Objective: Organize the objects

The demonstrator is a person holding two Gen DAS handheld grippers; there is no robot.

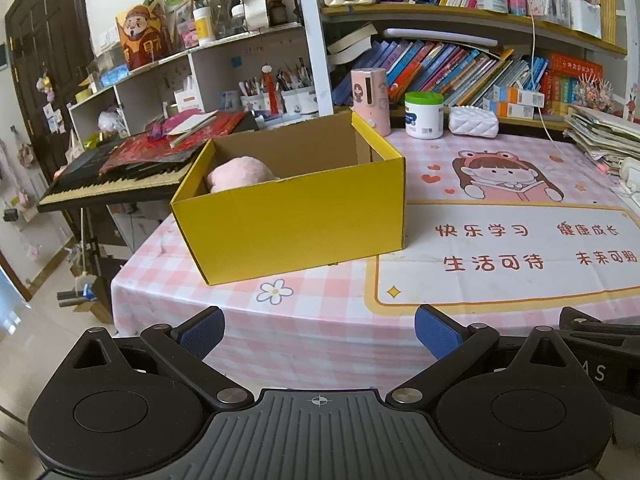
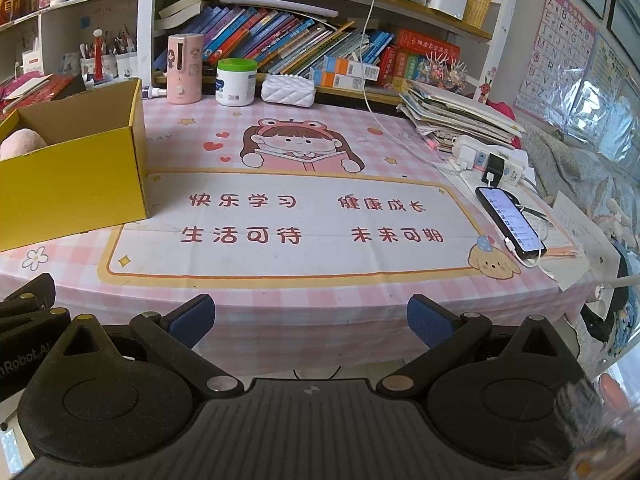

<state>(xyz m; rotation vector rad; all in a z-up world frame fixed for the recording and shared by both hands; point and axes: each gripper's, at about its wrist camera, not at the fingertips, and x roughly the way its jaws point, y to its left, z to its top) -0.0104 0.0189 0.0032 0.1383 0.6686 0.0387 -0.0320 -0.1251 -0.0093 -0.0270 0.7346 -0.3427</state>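
Note:
An open yellow cardboard box (image 1: 296,220) stands on the left part of the table; it also shows at the left edge of the right wrist view (image 2: 76,184). A pink plush toy (image 1: 240,174) lies inside it at the left, also seen in the right wrist view (image 2: 20,142). My left gripper (image 1: 320,334) is open and empty, held off the table's front edge, in front of the box. My right gripper (image 2: 310,320) is open and empty, held off the front edge before the printed mat (image 2: 296,224).
At the table's back stand a pink dispenser (image 2: 184,68), a white green-lidded jar (image 2: 236,82) and a white quilted pouch (image 2: 288,88). At the right lie a stack of papers (image 2: 460,116), a power strip (image 2: 492,160) and a charging phone (image 2: 510,220). A keyboard (image 1: 116,184) stands left of the table.

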